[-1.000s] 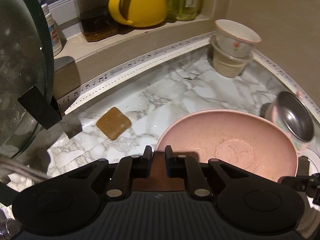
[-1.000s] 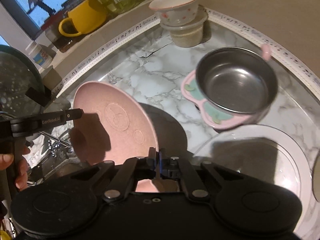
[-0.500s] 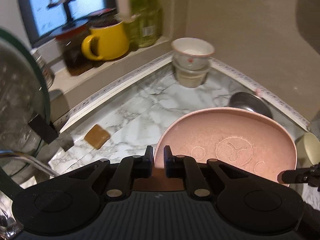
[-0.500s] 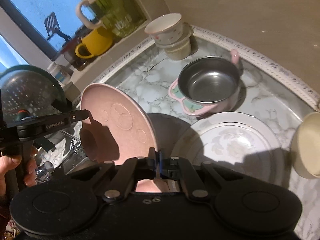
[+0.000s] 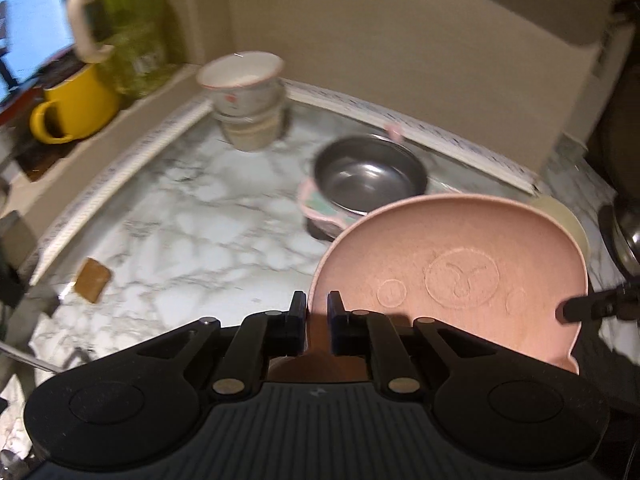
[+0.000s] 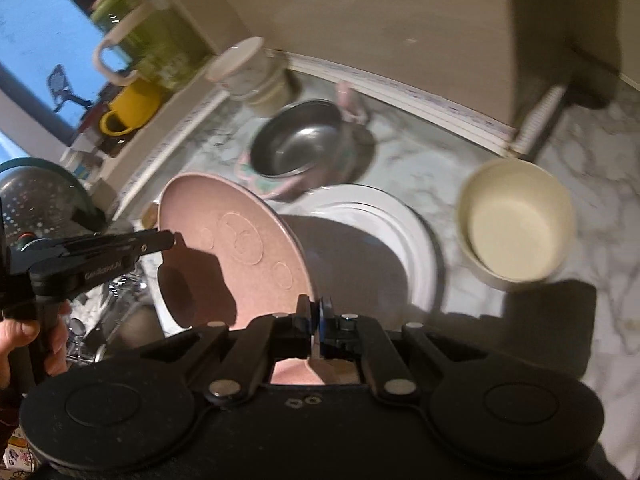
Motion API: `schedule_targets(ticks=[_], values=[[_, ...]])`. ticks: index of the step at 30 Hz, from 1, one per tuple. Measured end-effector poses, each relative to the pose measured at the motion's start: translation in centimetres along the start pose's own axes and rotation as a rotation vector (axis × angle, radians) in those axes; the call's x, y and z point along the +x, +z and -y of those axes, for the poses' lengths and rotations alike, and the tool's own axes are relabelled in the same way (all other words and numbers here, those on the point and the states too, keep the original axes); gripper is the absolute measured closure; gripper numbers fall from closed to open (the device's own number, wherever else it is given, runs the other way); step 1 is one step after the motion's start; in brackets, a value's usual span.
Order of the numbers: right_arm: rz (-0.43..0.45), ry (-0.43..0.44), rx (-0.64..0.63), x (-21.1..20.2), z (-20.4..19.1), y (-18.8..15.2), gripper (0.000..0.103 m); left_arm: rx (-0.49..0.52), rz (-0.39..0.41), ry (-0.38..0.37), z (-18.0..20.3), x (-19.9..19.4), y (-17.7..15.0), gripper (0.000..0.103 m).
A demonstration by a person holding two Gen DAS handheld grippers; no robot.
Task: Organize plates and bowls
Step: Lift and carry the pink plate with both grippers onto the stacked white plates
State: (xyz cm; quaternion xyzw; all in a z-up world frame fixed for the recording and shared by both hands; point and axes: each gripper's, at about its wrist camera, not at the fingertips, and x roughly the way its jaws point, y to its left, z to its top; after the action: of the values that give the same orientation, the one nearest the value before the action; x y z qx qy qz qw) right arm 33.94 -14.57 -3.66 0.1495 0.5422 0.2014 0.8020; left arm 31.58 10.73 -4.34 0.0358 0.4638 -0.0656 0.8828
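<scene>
Two-handed carry of the pink plate (image 6: 236,248) above the marble counter (image 5: 192,216); the left gripper (image 5: 318,312) has its jaws clamped on the plate's near rim, and the right gripper (image 6: 316,312) has its jaws pressed together on the opposite rim, so the plate hangs between them, tilted with its embossed face towards the left camera. In the right wrist view the white plate (image 6: 404,236) lies flat on the counter directly beneath and beyond the pink one; the steel bowl (image 6: 296,144) sits just behind it on a pink mat, the cream bowl (image 6: 516,220) to its right, the stacked cups (image 5: 248,108) in the corner. Probable step: bringing the pink plate over the white plate for stacking. Good practice: keep both grips firm and move the hands together so neither rim twists loose; level the plate before lowering; centre it on the white plate, clear of the steel bowl; release only once it rests flat.
</scene>
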Motion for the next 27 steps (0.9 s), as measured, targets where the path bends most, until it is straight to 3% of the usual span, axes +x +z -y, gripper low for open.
schedule_targets(ticks=[11, 27], values=[[-0.044, -0.048, 0.049, 1.6, 3.8, 0.3, 0.099, 0.053, -0.077, -0.015, 3.1, 2.6, -0.5, 0.093], [-0.083, -0.139, -0.004, 5.0, 4.2, 2.1, 0.097, 0.063, -0.145, 0.000, 3.3, 6.4, -0.1, 0.093]])
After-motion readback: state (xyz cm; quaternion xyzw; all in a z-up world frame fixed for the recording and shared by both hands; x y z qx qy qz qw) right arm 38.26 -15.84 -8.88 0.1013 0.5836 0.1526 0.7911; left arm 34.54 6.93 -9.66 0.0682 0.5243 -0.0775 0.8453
